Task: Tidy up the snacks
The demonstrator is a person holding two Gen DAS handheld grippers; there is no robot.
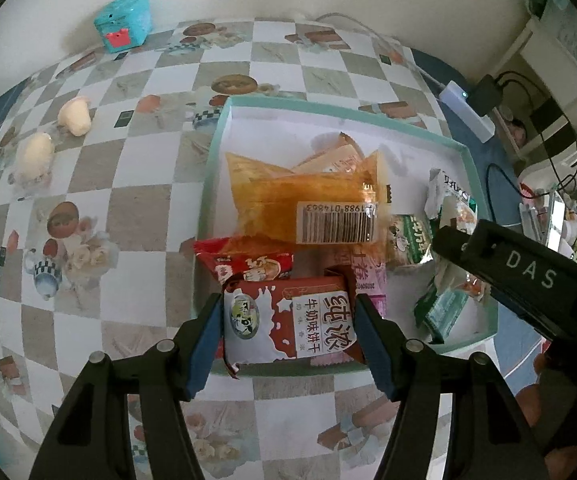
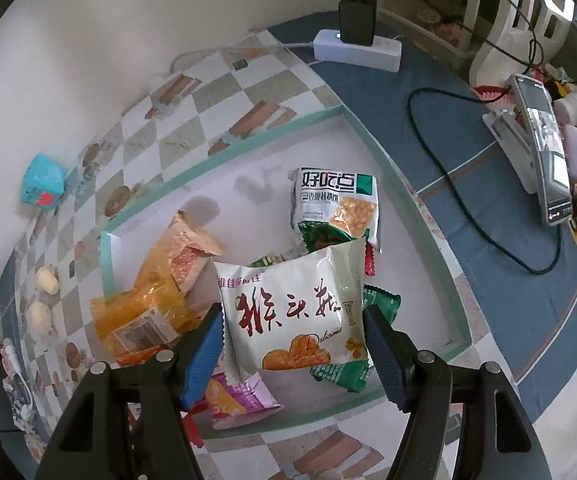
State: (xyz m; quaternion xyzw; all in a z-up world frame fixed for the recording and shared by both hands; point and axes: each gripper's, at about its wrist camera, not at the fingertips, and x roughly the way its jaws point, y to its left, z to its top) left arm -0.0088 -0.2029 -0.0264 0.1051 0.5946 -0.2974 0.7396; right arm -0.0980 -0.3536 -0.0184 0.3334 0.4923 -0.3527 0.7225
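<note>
Both grippers hold snacks over the tray [image 1: 213,152].
Left gripper [image 1: 289,326] clamps brown biscuit pack [image 1: 288,320]; right gripper [image 2: 293,338] clamps white pack [image 2: 292,312].

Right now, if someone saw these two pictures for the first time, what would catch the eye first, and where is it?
Each claw grips a snack over the shallow teal-rimmed box: the left claw holds a brown-and-white milk biscuit packet, the right claw a white packet with red characters. Behind them in the box lies a translucent orange wrapper with a barcode. Outside it, a turquoise box stands at the wall on the checkered tablecloth.
</note>
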